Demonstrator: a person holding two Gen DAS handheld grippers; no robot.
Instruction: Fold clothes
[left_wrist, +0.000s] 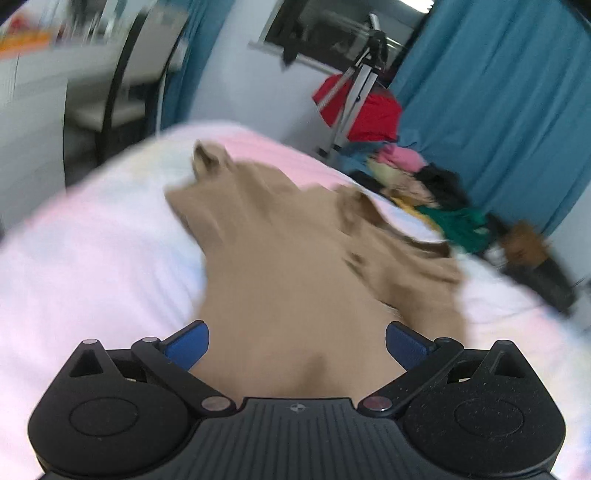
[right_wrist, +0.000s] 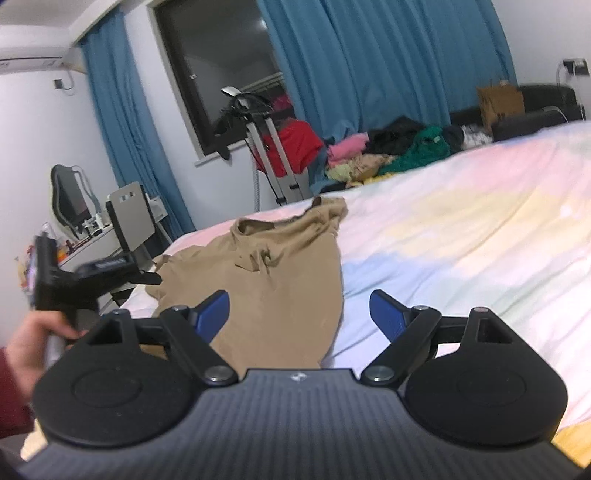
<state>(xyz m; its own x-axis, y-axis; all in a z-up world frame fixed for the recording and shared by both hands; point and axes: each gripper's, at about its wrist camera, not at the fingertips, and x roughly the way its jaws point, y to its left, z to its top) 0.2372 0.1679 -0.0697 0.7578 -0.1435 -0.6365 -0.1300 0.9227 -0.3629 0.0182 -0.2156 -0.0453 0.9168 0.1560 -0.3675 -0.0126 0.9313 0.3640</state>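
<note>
We are at the start of folding a tan T-shirt (right_wrist: 280, 273), which lies spread but rumpled on a bed (right_wrist: 461, 229) covered in a pastel sheet of pink, yellow and pale blue. Our left gripper (left_wrist: 297, 341) hovers over the shirt's lower body with its blue fingers spread wide and nothing between them; this view is smeared by motion, so we cannot say whether the fabric below them is touched. Our right gripper (right_wrist: 299, 314) is likewise spread and empty, poised over the shirt's right hem edge, where cloth meets sheet. Seen from the right wrist, the left hand (right_wrist: 33, 339) grips its tool's handle at the shirt's left side. The shirt is not yet flattened: its collar is bunched and its far sleeve is curled up. We judge that the next move calls for each gripper to close on an edge near the hem and draw the cloth smooth before any fold. Beyond the shirt, at the bed's far edge, sits a pile of clothes (right_wrist: 399, 147) in pink, green and black. Behind that hang blue curtains (right_wrist: 388, 62) around a dark window (right_wrist: 218, 70), with a metal stand (right_wrist: 266, 147) and something red beside it. Left of the shirt stand a desk and a chair (right_wrist: 68, 195).
</note>
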